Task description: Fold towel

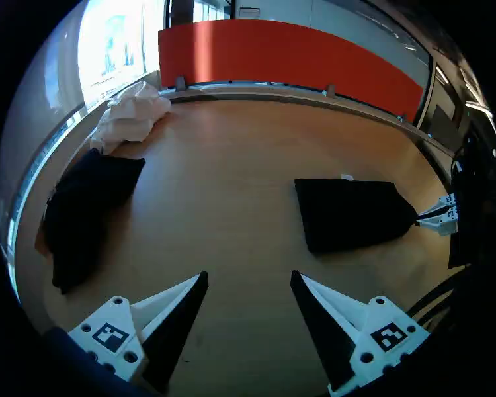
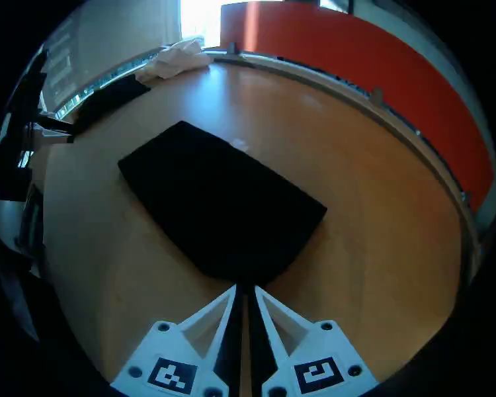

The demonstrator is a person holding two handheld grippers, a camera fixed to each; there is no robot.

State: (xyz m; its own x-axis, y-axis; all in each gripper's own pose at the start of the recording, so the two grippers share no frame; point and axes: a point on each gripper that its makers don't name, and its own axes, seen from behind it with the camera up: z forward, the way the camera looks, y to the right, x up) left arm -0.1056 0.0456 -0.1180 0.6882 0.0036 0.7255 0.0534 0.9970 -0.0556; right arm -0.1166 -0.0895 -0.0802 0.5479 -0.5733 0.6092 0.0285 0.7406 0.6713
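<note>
Here we pinch the near edge of the folded black towel point(image 2: 221, 205) in our right gripper point(image 2: 248, 291), jaws closed on the cloth, probably to square it on the wooden table point(image 2: 380, 218). Our left gripper point(image 1: 248, 281) hovers over the table, jaws apart and empty.

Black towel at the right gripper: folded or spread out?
Likely folded: the black towel lies as a compact rectangle on the table, its near edge pinched in the right gripper. Layers too dark to tell.
</note>
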